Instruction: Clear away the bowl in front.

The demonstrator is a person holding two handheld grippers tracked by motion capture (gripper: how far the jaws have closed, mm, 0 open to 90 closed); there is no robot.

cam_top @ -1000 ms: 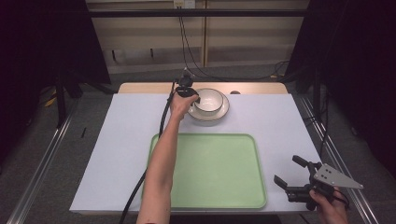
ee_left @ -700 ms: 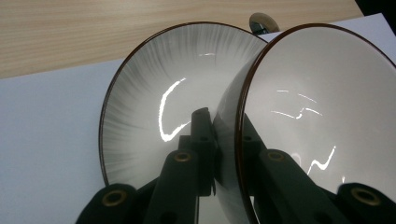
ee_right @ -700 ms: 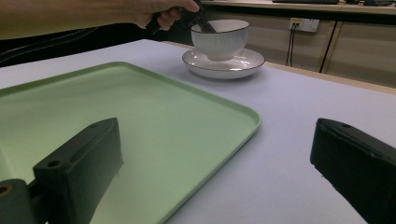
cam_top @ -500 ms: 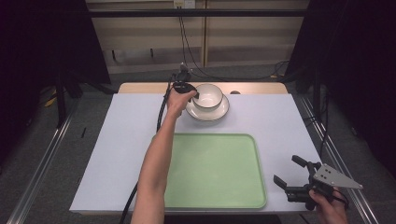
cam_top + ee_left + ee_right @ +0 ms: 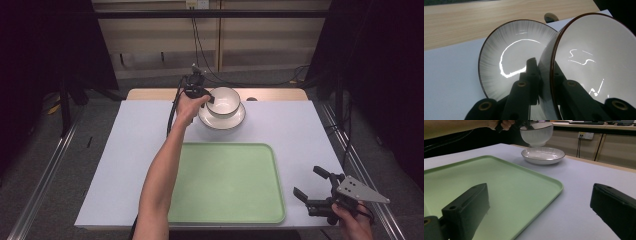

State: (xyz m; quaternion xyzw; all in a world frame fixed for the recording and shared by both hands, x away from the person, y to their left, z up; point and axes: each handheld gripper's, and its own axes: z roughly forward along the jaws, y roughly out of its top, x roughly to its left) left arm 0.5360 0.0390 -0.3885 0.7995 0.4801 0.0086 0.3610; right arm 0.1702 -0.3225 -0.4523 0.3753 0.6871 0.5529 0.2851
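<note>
At the far side of the table, the left gripper (image 5: 209,99) has its jaws clamped on the rim of a white bowl (image 5: 223,101), one jaw inside the wall and the other outside, as the left gripper view shows close up. The bowl (image 5: 537,133) hangs in the air, clear of the shallow white plate (image 5: 543,155) directly beneath it; the right gripper view shows a plain gap between the bowl's foot and the plate. Both pieces carry a thin dark rim, and the plate (image 5: 509,57) has fine grey streaks radiating toward its edge.

The plate sits on the pale sheet covering the table (image 5: 125,150), just beyond the far edge of the green tray (image 5: 225,185), which lies in the near middle. The person's left forearm reaches from the near edge across the tray's left side up to the bowl.

The right gripper (image 5: 309,186) is held at the near right corner of the table, just right of the tray, well apart from the bowl. Its jaws stand wide apart with nothing between them, pointing left over the tray's corner.
</note>
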